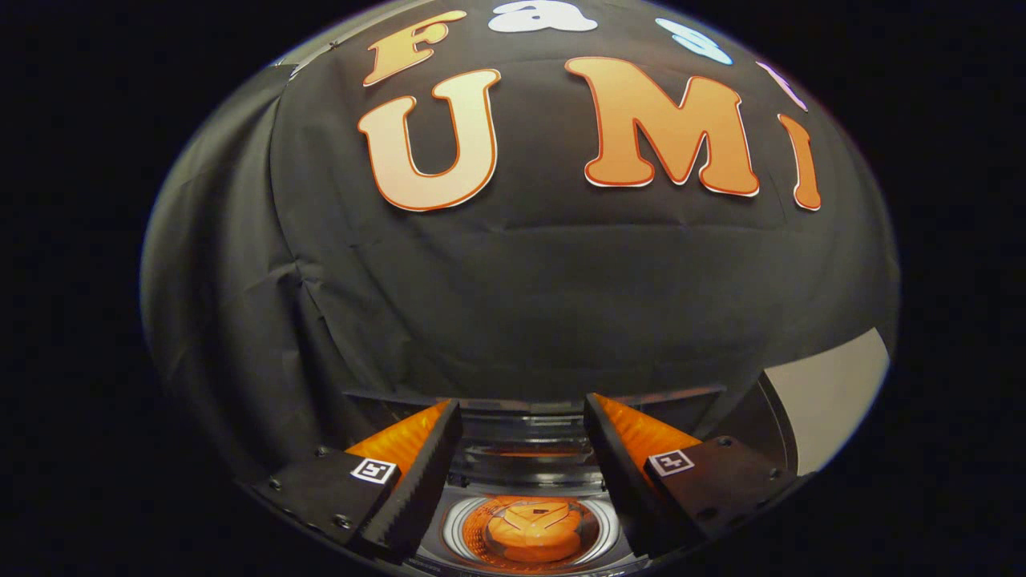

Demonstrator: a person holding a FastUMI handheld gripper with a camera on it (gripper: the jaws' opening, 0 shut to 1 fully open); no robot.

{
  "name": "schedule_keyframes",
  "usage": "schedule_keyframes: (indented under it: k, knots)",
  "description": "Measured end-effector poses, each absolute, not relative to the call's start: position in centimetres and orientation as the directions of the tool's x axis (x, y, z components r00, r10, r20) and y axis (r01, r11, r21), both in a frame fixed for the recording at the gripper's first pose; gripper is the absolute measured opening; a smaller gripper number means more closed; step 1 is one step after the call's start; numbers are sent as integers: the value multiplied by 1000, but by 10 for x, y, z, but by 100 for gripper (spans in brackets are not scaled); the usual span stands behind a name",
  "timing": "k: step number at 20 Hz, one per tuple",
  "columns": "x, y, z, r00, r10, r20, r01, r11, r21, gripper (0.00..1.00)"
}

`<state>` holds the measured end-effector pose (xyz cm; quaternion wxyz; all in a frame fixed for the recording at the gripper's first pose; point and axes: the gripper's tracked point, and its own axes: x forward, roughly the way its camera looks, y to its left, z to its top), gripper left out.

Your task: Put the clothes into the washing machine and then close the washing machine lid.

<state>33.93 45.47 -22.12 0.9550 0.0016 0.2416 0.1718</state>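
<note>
Gripper [523,429] hangs with fingers spread wide and empty above the open washing machine [529,481], where the orange clothes [535,529] sit folded in the drum; soft and light, best pinched at a raised fold.

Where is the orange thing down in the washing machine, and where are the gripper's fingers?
Orange thing [535,529]: gripper view, on its top, inside the drum between the fingers.
Washing machine [455,535]: gripper view, on the drum's shiny rim.
Gripper [523,421]: gripper view, midway between the open fingertips.
</note>
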Motion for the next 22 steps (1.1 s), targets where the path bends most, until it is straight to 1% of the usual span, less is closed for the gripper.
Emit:
schedule_keyframes:
  k: [6,9,15,22]
  knots:
    - [373,458,-243,812,296,-503,-295,952,85,98]
    - [380,461,-249,822,279,-496,-276,958,81,99]
    - [355,455,-249,847,273,-456,-278,959,57,100]
    - [296,444,-251,869,281,-408,-292,956,37,100]
